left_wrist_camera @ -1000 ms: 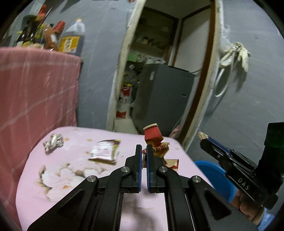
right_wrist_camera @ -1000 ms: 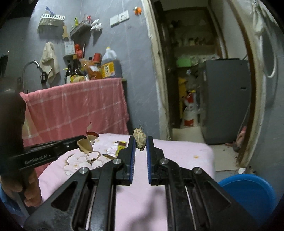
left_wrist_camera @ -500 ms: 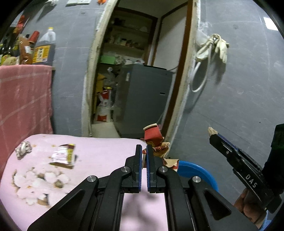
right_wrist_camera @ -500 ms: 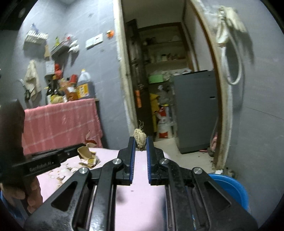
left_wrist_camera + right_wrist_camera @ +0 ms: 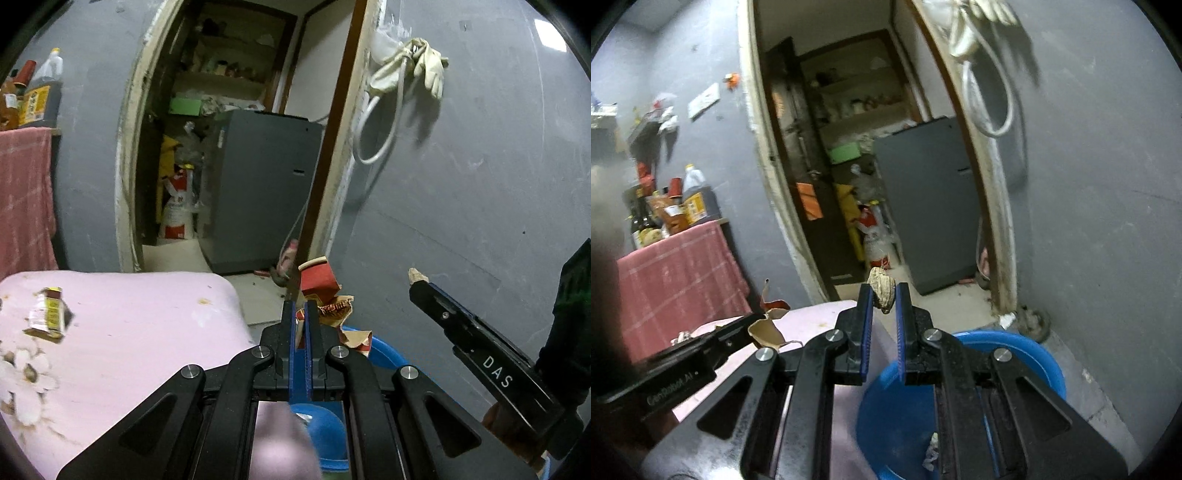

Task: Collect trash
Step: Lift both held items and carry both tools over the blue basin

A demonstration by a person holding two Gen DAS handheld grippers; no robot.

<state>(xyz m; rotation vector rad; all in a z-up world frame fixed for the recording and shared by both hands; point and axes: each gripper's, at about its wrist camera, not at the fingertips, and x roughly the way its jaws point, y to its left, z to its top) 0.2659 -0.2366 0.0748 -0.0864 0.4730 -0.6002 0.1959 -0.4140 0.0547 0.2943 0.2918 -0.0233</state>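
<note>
My left gripper (image 5: pixel 301 307) is shut on a torn red and brown carton scrap (image 5: pixel 320 288) and holds it past the table's right edge, above the blue basin (image 5: pixel 384 352). My right gripper (image 5: pixel 884 293) is shut on a small brown husk (image 5: pixel 882 291) above the blue basin (image 5: pixel 1015 354). The right gripper also shows in the left wrist view (image 5: pixel 415 277), and the left gripper with its carton scrap (image 5: pixel 768 326) in the right wrist view. A crumpled snack wrapper (image 5: pixel 48 314) lies on the pink tablecloth (image 5: pixel 140 325).
A small white scrap (image 5: pixel 932 448) lies in the basin. An open doorway (image 5: pixel 229 147) shows a grey cabinet (image 5: pixel 258 184) and sacks. A red cloth-covered counter (image 5: pixel 679 273) carries bottles at left. A grey wall with hanging gloves (image 5: pixel 410 66) is at right.
Both grippers have swung right with their loads, from over the pink table to over the blue basin. The wrapper and the table have slid to the left of view.
</note>
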